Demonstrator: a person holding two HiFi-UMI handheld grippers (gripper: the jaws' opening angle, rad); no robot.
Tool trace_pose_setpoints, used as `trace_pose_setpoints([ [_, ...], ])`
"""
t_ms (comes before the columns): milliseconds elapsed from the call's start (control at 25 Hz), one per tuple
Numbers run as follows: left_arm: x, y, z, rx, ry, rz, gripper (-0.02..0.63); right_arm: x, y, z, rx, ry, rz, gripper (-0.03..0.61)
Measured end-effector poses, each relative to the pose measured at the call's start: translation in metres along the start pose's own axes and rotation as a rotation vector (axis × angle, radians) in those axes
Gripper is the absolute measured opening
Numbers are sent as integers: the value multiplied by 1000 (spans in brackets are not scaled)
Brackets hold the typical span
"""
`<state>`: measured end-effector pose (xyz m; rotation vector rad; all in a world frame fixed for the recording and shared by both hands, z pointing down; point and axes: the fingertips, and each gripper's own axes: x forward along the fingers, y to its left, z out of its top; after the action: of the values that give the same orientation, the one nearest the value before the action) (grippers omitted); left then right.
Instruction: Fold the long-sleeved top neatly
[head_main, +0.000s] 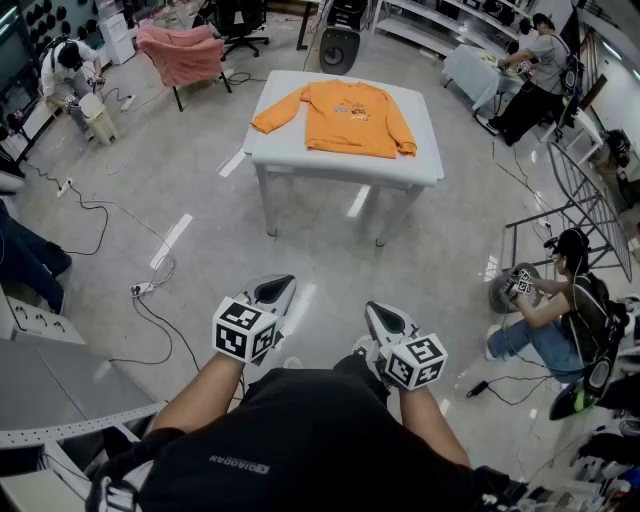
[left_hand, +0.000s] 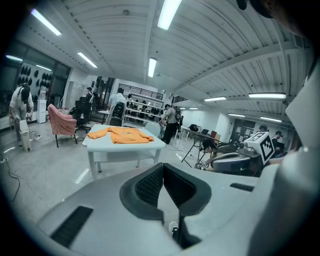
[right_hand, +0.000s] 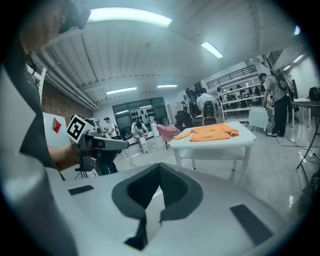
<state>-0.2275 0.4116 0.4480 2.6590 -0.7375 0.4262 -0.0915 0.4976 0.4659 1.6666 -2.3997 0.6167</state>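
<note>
Writing: a short line of pale letters is seen on the wearer's black shirt (head_main: 300, 440), upside down in the head view and not safely read.
Print on garment: a small motif is carried on the chest of the long-sleeved top (head_main: 340, 118), too small to be read.
Markers: black-and-white square patterns are borne by the left marker cube (head_main: 243, 332) and the right marker cube (head_main: 415, 362).
Containers: one white bin (head_main: 98, 117) is stood on the floor beside a crouched person (head_main: 68, 70); its contents cannot be told.
Counts: one orange top, one white surface (head_main: 340, 168), two claws, two marker cubes and one pink chair (head_main: 182, 50) are seen. Two more people are seen, one standing (head_main: 540, 60) and one seated on the floor (head_main: 560, 300).
Task item: the long-sleeved top (left_hand: 122, 135) (right_hand: 212, 132) is laid flat, front up, on the surface (left_hand: 125, 147) (right_hand: 210, 145), with both sleeves angled outward. One cuff is placed at the surface's left edge as seen from the head view.
Left claw (head_main: 276, 290) (left_hand: 163, 170): the jaws are closed together, with nothing gripped. It is held well apart from the surface.
Right claw (head_main: 386, 320) (right_hand: 160, 172): the jaws are likewise pressed together and empty. It is also held well short of the surface.
</note>
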Motion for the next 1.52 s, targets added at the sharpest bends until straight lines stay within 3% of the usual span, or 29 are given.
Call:
trace_pose_setpoints([
  [400,-3,2,3,17,-3,5,6,0,3,2,3,-4,-4,3],
  [600,-2,2,-6,6,18,7,6,1,7,3,51,-30,10,5],
  [840,2,-6,-16,-119,20,-59,6,5,11,2,33,-6,0,6],
  [1080,-2,1,-19,-26,25,-27,6,9,15,-3,36,7,-4,6],
  [1520,27,-10,-23,-23,85,-72,6,10,-5,-11,95,22,-13,6],
])
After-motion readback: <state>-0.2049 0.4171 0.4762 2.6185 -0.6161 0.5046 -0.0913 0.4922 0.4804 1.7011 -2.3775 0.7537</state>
